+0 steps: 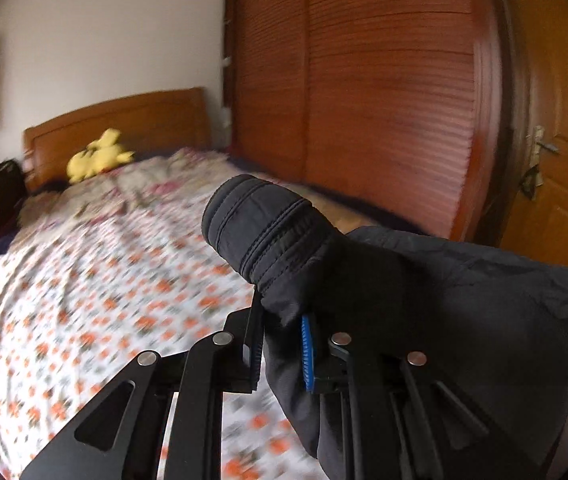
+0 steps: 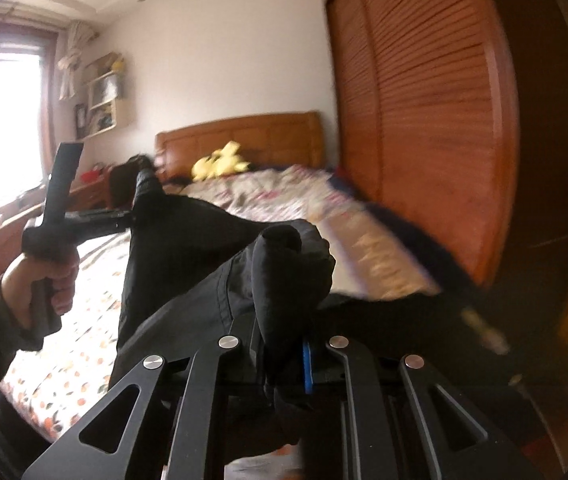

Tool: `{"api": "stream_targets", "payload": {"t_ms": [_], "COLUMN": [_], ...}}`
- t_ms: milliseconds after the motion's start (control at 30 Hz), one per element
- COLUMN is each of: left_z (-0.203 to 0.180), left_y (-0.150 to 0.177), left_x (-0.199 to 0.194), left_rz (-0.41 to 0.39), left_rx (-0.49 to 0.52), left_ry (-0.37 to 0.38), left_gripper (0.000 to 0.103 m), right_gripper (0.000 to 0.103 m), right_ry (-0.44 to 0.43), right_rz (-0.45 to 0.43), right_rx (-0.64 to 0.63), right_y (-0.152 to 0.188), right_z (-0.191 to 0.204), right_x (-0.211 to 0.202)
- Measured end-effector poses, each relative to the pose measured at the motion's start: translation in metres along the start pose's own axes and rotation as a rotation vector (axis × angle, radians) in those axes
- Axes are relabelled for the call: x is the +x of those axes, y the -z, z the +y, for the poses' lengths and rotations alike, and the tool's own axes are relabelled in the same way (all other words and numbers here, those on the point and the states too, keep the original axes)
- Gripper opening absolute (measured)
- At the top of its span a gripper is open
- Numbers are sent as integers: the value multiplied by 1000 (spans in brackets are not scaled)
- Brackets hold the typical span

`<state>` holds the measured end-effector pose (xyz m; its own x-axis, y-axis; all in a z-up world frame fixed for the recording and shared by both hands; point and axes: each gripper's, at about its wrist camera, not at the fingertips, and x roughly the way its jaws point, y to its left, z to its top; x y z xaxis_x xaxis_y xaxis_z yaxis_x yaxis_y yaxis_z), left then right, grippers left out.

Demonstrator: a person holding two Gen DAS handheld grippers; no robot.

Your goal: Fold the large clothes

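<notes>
Both grippers pinch the same black garment (image 1: 423, 280) and hold it in the air above the bed (image 1: 84, 300), so the step in hand looks like the lift and spread that comes ahead of any fold. The left gripper (image 1: 282, 354) has its jaws pressed onto a bunched edge of the cloth, with a stitched, padded band of it standing up past the fingertips, and the rest of the garment trails off to the right of that view. The right gripper (image 2: 284, 354) is likewise clamped on a wad of the same dark fabric, which rises in a lump between its fingers. In the right wrist view the garment stretches across to the other gripper, which the person's left hand (image 2: 50, 280) holds by its handle, and the cloth sags between the two grips while its lower part hangs toward the flowered bedspread (image 2: 64, 360). A wooden wardrobe (image 1: 363, 80) stands just beside the bed. The next move, I judge, calls for drawing the two grips apart until the cloth hangs flat, then laying it smooth on the bedspread; a loosened pinch would drop a corner.
</notes>
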<state>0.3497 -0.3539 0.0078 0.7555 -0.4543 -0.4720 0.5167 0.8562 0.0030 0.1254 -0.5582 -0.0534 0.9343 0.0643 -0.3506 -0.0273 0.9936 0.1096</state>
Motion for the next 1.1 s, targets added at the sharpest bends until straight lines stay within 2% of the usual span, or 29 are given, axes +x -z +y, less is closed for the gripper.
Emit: {"api": "stream_targets", "payload": {"t_ms": [200, 267, 433, 533, 567, 600, 633, 667, 700, 767, 833, 900, 967, 1100], "left_z": [-93, -122, -166, -173, -173, -172, -169, -167, -169, -169, -171, -172, -167, -159], "left_y": [-46, -52, -44, -28, -22, -18, -12, -9, -5, 4, 11, 18, 25, 35], "left_x": [43, 66, 127, 150, 156, 158, 161, 160, 159, 150, 137, 118, 100, 66], "left_rz": [-27, -4, 79, 133, 148, 155, 168, 179, 180, 169, 142, 96, 60, 25], "left_rx": [51, 55, 82, 91, 85, 76, 63, 61, 74, 118, 159, 176, 179, 149], "left_ry": [96, 144, 188, 150, 129, 120, 130, 157, 170, 149, 127, 138, 150, 175], "left_gripper": [17, 17, 18, 23, 25, 31, 46, 54, 54, 58, 77, 87, 101, 101], "right_gripper": [11, 11, 13, 23, 36, 57, 65, 75, 80, 80, 80, 80, 80, 78], "right_ry": [158, 208, 287, 341, 357, 375, 380, 383, 402, 437, 454, 452, 408, 351], "right_rz": [-23, -10, 47, 121, 121, 115, 106, 98, 88, 63, 27, -2, -8, 5], "right_rx": [6, 21, 74, 87, 93, 105, 115, 115, 107, 82, 58, 38, 17, -24], "right_y": [-20, -14, 17, 46, 50, 53, 57, 59, 60, 55, 45, 33, 22, 10], "right_z": [-71, -93, -139, -157, -161, -163, -165, -164, -163, -160, -154, -152, -144, -127], "right_x": [-24, -28, -23, -6, -6, -7, -9, -10, -13, -17, -25, -30, -28, -14]}}
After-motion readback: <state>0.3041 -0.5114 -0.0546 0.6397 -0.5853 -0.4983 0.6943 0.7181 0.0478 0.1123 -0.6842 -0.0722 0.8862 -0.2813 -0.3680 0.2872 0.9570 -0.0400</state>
